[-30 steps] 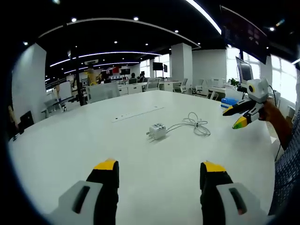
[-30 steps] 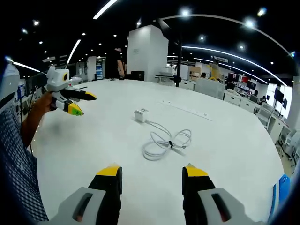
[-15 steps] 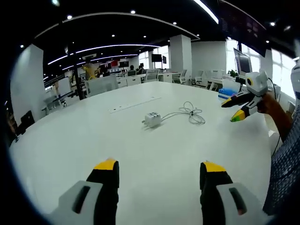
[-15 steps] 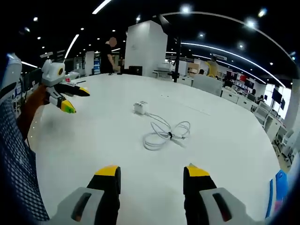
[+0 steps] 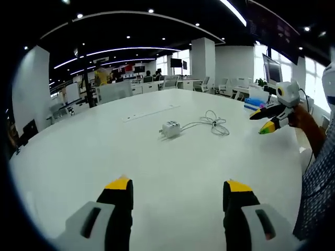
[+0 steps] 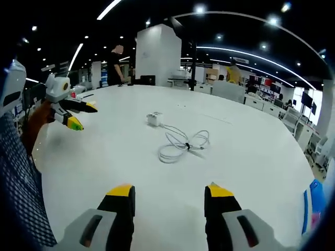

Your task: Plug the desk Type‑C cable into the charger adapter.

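Note:
A small white charger adapter (image 5: 170, 128) (image 6: 154, 118) lies on the big white table (image 5: 157, 172). A white cable (image 5: 211, 123) (image 6: 183, 145), coiled and tied, lies right beside it; one end reaches the adapter, and I cannot tell if it is plugged in. My left gripper (image 5: 176, 187) hangs open over the near table, well short of the adapter, empty. My right gripper (image 6: 165, 191) is open and empty too, short of the coil. Each gripper shows in the other's view, held up off to the side: left gripper (image 6: 78, 115), right gripper (image 5: 264, 120).
A flat white power strip (image 5: 151, 113) (image 6: 209, 118) lies beyond the adapter. A blue box (image 5: 253, 103) (image 6: 314, 204) sits by the table's edge. The person's checked sleeve (image 6: 21, 198) fills one side. Desks, chairs and people stand far behind.
Both cameras shifted slightly; the adapter and cable lie as before. Each gripper stays open, and the other gripper has drifted a little in each view.

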A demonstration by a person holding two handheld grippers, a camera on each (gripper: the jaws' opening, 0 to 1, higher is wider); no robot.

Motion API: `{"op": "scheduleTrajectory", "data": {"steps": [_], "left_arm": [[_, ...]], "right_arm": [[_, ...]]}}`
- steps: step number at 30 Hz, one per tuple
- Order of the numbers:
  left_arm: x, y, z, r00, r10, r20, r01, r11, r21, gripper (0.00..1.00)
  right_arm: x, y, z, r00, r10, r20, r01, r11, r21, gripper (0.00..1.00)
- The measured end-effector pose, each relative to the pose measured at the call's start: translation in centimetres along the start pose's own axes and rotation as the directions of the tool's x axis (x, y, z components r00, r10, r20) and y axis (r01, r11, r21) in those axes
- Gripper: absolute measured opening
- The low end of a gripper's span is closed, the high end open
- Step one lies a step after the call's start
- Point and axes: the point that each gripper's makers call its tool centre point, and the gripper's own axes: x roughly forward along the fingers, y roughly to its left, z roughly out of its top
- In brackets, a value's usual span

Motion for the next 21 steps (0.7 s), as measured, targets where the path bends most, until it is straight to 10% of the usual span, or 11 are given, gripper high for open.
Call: {"op": "scheduleTrajectory", "data": {"steps": [21], "left_arm": [[-0.2, 0.2, -1.0, 1.000, 0.010, -0.012, -0.011, 1.000, -0.027, 0.69]], "right_arm": [[-0.1, 0.4, -0.8, 1.000, -0.004, -0.027, 0.003, 0.999, -0.033, 0.52]]}}
